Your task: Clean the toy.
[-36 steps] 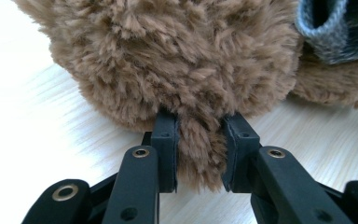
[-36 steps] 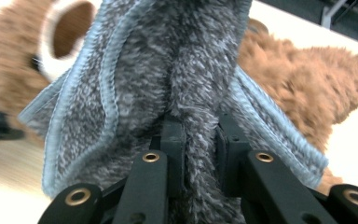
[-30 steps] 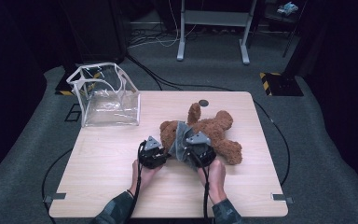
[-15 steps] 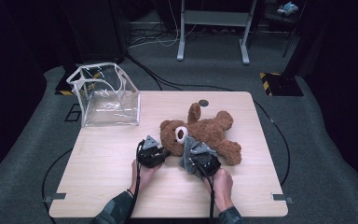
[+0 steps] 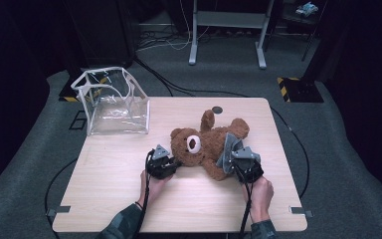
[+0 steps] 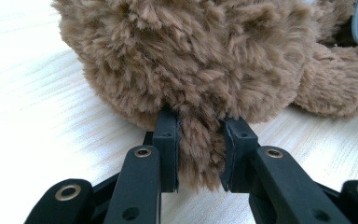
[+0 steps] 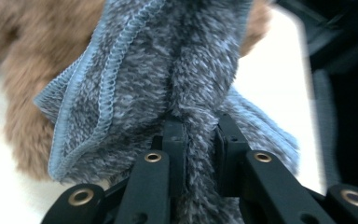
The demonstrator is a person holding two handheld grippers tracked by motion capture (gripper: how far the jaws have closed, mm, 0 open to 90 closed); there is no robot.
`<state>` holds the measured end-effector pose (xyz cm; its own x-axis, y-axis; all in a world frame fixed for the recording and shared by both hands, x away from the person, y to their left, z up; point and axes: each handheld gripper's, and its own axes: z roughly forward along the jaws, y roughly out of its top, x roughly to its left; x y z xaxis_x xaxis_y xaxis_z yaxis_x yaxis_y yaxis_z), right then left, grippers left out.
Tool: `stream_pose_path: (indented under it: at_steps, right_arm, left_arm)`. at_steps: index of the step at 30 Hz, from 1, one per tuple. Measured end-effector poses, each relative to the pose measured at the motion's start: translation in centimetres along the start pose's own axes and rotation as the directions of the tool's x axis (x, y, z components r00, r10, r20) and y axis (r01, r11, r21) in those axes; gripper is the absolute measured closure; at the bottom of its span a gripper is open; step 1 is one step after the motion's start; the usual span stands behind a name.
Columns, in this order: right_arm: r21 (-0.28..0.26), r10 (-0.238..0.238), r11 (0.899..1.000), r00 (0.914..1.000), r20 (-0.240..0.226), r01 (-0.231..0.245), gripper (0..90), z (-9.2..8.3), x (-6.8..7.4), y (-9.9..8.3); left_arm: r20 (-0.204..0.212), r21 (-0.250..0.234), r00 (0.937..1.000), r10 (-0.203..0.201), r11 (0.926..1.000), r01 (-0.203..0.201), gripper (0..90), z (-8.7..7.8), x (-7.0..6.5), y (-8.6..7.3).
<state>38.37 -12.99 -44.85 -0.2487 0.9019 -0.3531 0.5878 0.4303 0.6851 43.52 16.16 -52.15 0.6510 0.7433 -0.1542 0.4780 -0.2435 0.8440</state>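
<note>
Teddy bear (image 5: 204, 147) is being viewed from above — lying mid-table, long axis running left to right, head toward the left gripper (image 5: 163, 164). In the left gripper view a tuft of fur (image 6: 199, 154) is being clenched; judged soft and light, so a limb is the surer hold. In the right gripper view a grey cloth (image 7: 186, 79) is being pinched by the right gripper (image 7: 199, 140).

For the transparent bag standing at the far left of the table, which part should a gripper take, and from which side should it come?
Probably the white-edged rim of the transparent bag, approached from above. The bag stands upright with its mouth open upward, and the rim is a thin, stiffened edge that two jaws can close across; the clear walls look broad and slippery. The near rim, facing the person, seems easiest to reach across the table.
</note>
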Motion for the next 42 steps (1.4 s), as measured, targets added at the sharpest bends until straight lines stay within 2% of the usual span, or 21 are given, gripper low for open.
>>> stream_pose_path:
  at_steps: [3,5,11,13,14,17,18,19,20,21,24,25,26,31,34,36,37,39,40,41,42]
  right_arm:
    - [0.023,-0.019,1.000,0.9993,-0.031,0.020,77.8,0.8,1.0,-0.7]
    - [0.026,-0.033,0.999,0.9950,-0.094,0.036,77.7,1.7,2.6,-1.0]
    - [-0.002,0.006,1.000,0.9800,-0.199,-0.006,77.7,2.7,4.3,0.2]
    - [-0.012,0.024,1.000,0.9661,-0.257,-0.028,77.7,3.1,5.4,0.7]
    - [-0.012,0.024,1.000,0.9661,-0.257,-0.028,77.7,3.1,5.4,0.7]
    - [-0.033,0.002,0.999,0.9294,-0.369,-0.015,77.9,3.0,6.9,1.4]
    - [-0.046,-0.009,0.999,0.9203,-0.391,-0.010,77.9,2.8,6.9,1.4]
    - [-0.046,-0.009,0.999,0.9203,-0.391,-0.010,77.9,2.8,6.9,1.4]
    - [-0.063,-0.014,0.998,0.9088,-0.417,-0.013,77.9,2.2,6.9,1.5]
    - [-0.069,-0.021,0.998,0.9125,-0.409,-0.008,77.9,2.1,6.6,1.5]
    - [-0.056,0.019,0.998,0.9446,-0.328,-0.039,77.9,2.0,5.2,1.4]
    - [-0.056,0.019,0.998,0.9446,-0.328,-0.039,77.9,2.0,5.2,1.4]
    - [-0.040,0.044,0.998,0.9630,-0.266,-0.057,77.9,2.2,4.0,1.2]
    - [-0.028,0.040,0.998,0.9725,-0.229,-0.047,77.8,3.0,4.4,1.0]
    - [-0.015,0.029,0.999,0.9614,-0.274,-0.035,77.7,3.6,5.7,1.0]
    - [-0.004,0.025,1.000,0.9464,-0.322,-0.027,77.7,3.9,6.7,1.1]
    - [-0.004,0.025,1.000,0.9464,-0.322,-0.027,77.7,3.9,6.7,1.1]
    - [-0.007,0.020,1.000,0.9271,-0.374,-0.024,77.8,3.6,7.6,1.4]
    - [-0.007,0.020,1.000,0.9271,-0.374,-0.024,77.8,3.6,7.6,1.4]
    - [-0.023,0.018,0.999,0.9020,-0.431,-0.031,77.8,3.3,7.7,1.5]
    - [-0.029,0.017,0.999,0.8905,-0.455,-0.034,77.8,3.1,7.6,1.5]
  left_arm:
    - [0.005,0.003,1.0000,0.001,1.0000,-0.001,71.2,0.1,0.0,0.0]
    - [0.008,0.006,1.0000,0.002,1.0000,-0.002,71.3,0.2,0.0,-0.1]
    - [0.023,0.007,0.9997,0.012,0.9999,-0.012,71.3,0.2,-0.1,-0.1]
    - [0.031,0.011,0.9994,0.019,0.9998,-0.019,71.3,0.3,-0.1,0.0]
    - [0.030,0.014,0.9993,0.024,0.9996,-0.024,71.3,0.3,-0.2,0.0]
    - [0.030,0.017,0.9993,0.024,0.9996,-0.025,71.3,0.2,-0.1,-0.1]
    - [0.031,0.017,0.9992,0.025,0.9995,-0.025,71.3,0.2,-0.1,0.0]
    - [0.031,0.017,0.9992,0.025,0.9995,-0.025,71.3,0.2,-0.1,0.0]
    - [0.030,0.013,0.9993,0.021,0.9997,-0.022,71.3,0.2,-0.1,-0.1]
    - [0.030,0.010,0.9993,0.020,0.9997,-0.021,71.3,0.2,-0.1,-0.1]
    - [0.030,0.010,0.9993,0.021,0.9997,-0.022,71.2,0.2,0.0,-0.1]
    - [0.030,0.010,0.9993,0.021,0.9997,-0.022,71.2,0.2,0.0,-0.1]
    - [0.032,0.015,0.9991,0.026,0.9995,-0.027,71.3,0.3,-0.1,-0.1]
    - [0.038,0.029,0.9986,0.038,0.9988,-0.039,71.3,0.4,-0.3,-0.1]
    - [0.034,0.028,0.9986,0.041,0.9987,-0.042,71.3,0.5,-0.3,-0.1]
    - [0.034,0.029,0.9986,0.041,0.9987,-0.042,71.3,0.5,-0.3,-0.1]
    - [0.033,0.032,0.9986,0.040,0.9986,-0.041,71.3,0.5,-0.3,-0.1]
    - [0.028,0.031,0.9989,0.037,0.9988,-0.038,71.3,0.5,-0.3,-0.1]
    - [0.032,0.034,0.9988,0.036,0.9987,-0.037,71.3,0.5,-0.2,-0.1]
    - [0.032,0.033,0.9988,0.036,0.9988,-0.037,71.2,0.5,-0.2,-0.1]
    - [0.032,0.033,0.9988,0.037,0.9987,-0.038,71.3,0.5,-0.2,-0.1]
